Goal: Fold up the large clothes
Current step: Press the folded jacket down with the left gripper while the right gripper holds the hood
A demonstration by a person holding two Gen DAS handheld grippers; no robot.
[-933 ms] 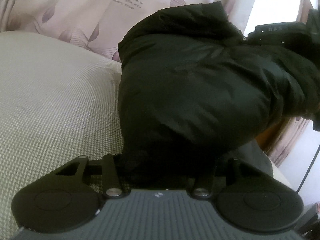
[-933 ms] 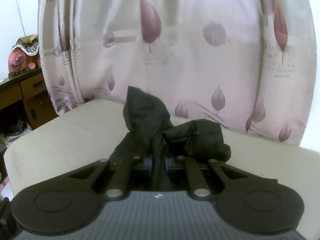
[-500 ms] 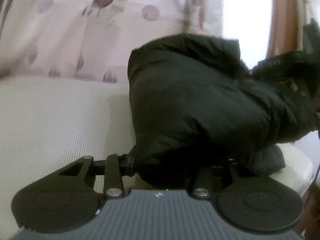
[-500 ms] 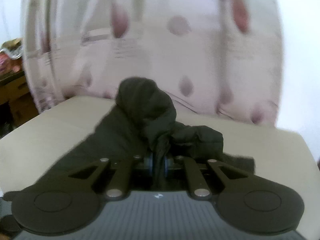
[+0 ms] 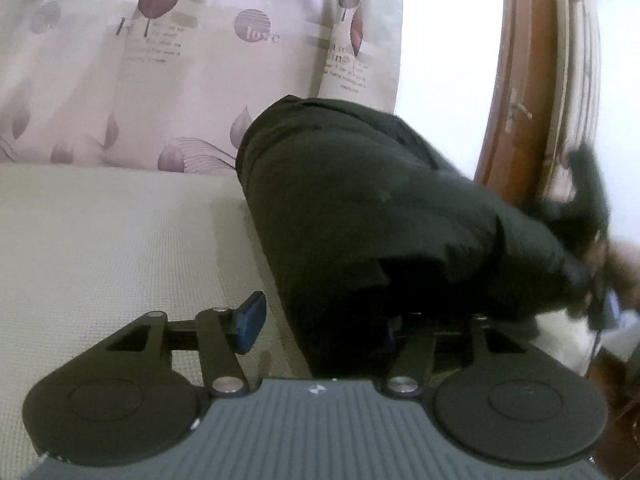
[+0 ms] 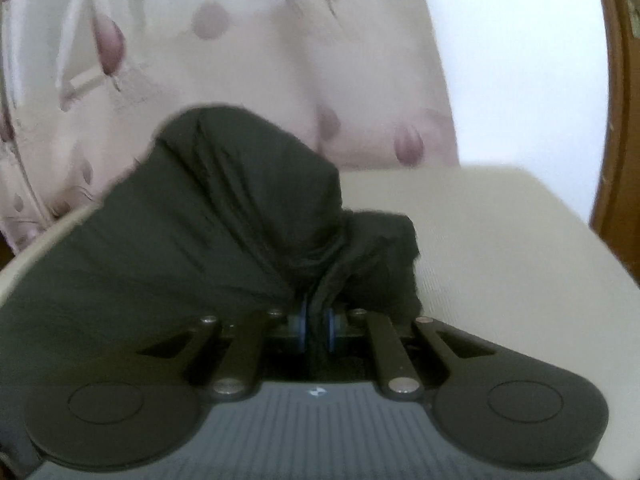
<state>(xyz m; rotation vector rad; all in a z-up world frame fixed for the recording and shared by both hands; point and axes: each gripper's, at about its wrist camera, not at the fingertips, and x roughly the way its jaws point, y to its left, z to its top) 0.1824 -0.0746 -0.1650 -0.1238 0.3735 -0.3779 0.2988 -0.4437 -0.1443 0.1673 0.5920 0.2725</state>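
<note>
A bulky black padded garment (image 5: 360, 208) lies bunched on a beige cushioned surface (image 5: 100, 248). My left gripper (image 5: 322, 324) has its jaws opening around the garment's near end. Its blue left pad (image 5: 250, 322) stands clear of the cloth, and the right finger is hidden under the fabric. In the right wrist view, my right gripper (image 6: 316, 328) is shut on a gathered fold of the garment (image 6: 224, 216), which spreads away to the left. That gripper appears blurred at the right edge of the left wrist view, with a hand (image 5: 624, 264) behind it.
A pale curtain (image 5: 180, 60) with purple leaf prints hangs behind the surface. A brown wooden frame (image 5: 516, 80) stands at the right, beside a bright white wall. The beige surface (image 6: 480, 240) ends in a rounded corner at the far right.
My left jaws have come off the garment, and the blue left pad now shows clear of the cloth. Both views have swung right, and the right gripper still pinches its fold.
</note>
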